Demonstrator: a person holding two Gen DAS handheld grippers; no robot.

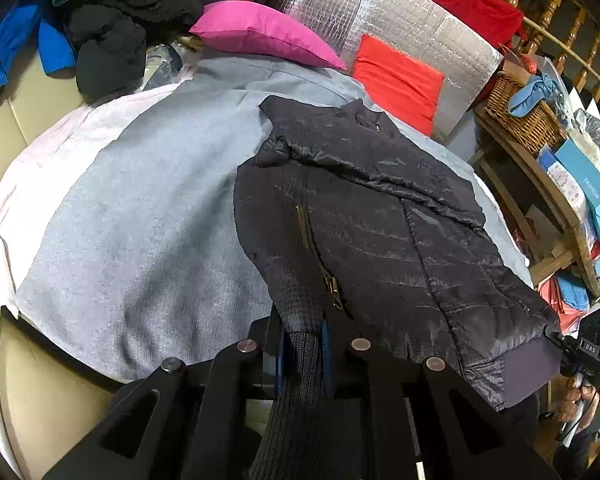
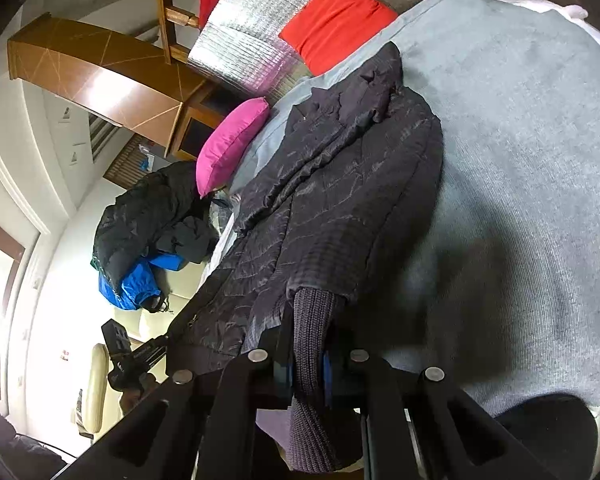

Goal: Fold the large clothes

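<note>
A black quilted jacket (image 1: 380, 216) lies flat on a grey blanket (image 1: 140, 216), its collar toward the cushions and one sleeve folded across the chest. My left gripper (image 1: 304, 340) is shut on the ribbed knit hem at the jacket's near left corner, beside the zipper pull (image 1: 334, 288). In the right wrist view the same jacket (image 2: 332, 200) stretches away from me, and my right gripper (image 2: 308, 364) is shut on the ribbed knit hem (image 2: 312, 320) at the other bottom corner. The right gripper also shows small at the jacket's far corner (image 1: 580, 352) in the left wrist view.
A pink cushion (image 1: 260, 34) and a red cushion (image 1: 396, 80) lean on a silver foil panel (image 1: 380, 16) at the head end. Dark and blue clothes (image 1: 112, 32) are piled at the upper left. A wooden shelf with a wicker basket (image 1: 524, 116) stands right.
</note>
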